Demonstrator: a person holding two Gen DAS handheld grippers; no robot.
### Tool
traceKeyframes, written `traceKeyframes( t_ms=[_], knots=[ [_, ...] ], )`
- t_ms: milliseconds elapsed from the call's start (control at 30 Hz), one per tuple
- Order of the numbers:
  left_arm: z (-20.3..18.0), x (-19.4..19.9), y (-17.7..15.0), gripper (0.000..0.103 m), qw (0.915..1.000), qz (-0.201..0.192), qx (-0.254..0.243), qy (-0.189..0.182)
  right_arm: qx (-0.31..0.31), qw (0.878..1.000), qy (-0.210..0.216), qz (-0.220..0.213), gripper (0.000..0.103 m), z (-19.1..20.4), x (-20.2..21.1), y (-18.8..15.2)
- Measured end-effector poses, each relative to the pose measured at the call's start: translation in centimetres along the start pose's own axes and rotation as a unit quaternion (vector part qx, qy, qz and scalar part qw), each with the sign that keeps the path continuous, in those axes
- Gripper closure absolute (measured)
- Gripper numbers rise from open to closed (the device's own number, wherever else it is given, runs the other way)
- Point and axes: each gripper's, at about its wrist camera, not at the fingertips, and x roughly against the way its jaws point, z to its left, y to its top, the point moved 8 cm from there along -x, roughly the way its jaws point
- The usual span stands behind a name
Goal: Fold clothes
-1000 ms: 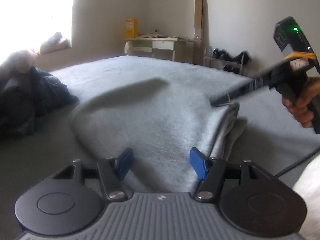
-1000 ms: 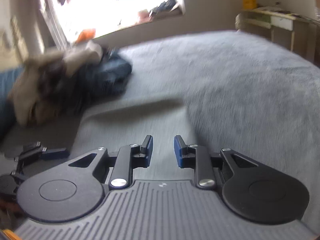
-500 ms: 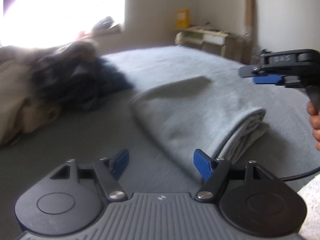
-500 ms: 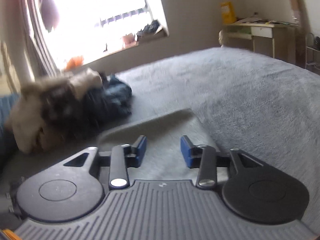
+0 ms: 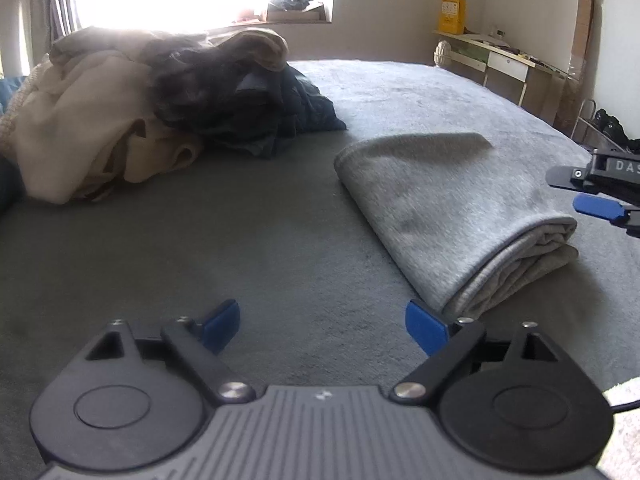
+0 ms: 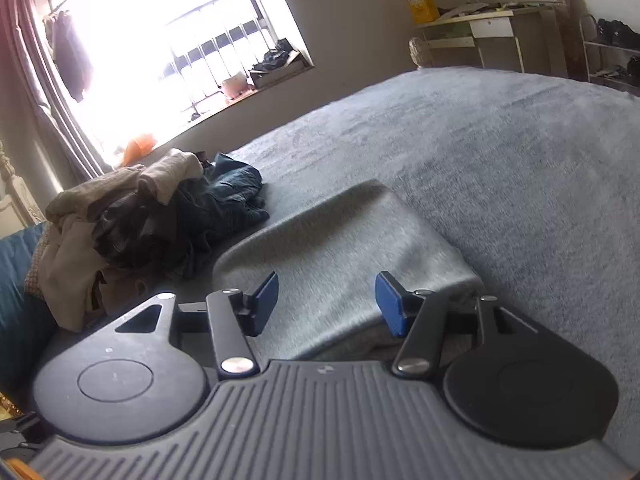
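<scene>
A light grey fleecy garment folded into a thick oblong bundle (image 5: 452, 204) lies on the grey plush bedspread (image 5: 200, 240), its layered edges showing at the near right end. Its long axis runs from that stacked end, close to the person, away toward the far middle of the bed.

The left gripper (image 5: 322, 320) hangs low over bare bedspread with its 2 blue-tipped fingers spread wide and nothing between them; the bundle lies ahead and to its right, its near corner just beside the right-hand finger. The right gripper (image 6: 326, 300) is also spread and empty, hovering right over the bundle's near end, so it is the nearer of the 2 (from the left camera its blue tip shows at the bundle's right side).

Further left, well apart from the bundle, sits a loose heap of crumpled clothes in cream, dark brown and navy (image 5: 152, 108), none of it folded.

I see no basket or box for clothes; the bed holds both.

As I judge it, this fits either the bundle wanting 1 more fold or it being done and the heap coming next.
</scene>
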Motion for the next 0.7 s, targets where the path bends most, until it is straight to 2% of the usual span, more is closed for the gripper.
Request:
traceKeyframes(
  t_ms=[100,367,533,700],
  knots=[
    [-0.3,-0.9,-0.3,0.009,0.9998,0.018,0.003,-0.01,-0.008,1.0,-0.006,0.006,0.046,-0.3,0.0,-0.5],
    [0.8,-2.6,-0.9,0.006,0.997,0.044,0.06,-0.022,-0.031,0.999,-0.022,0.013,0.036,-1.7,-1.2,-0.9],
    [1.1,-3.2,-0.9,0.003,0.9951,0.046,0.083,-0.026,-0.069,0.997,-0.025,0.017,0.034,-3.0,-1.5,-1.1],
    [0.9,-3.5,-0.9,0.002,0.9954,0.04,0.08,-0.032,-0.13,0.991,-0.023,0.017,0.027,-4.5,-1.4,-1.2]
  ],
)
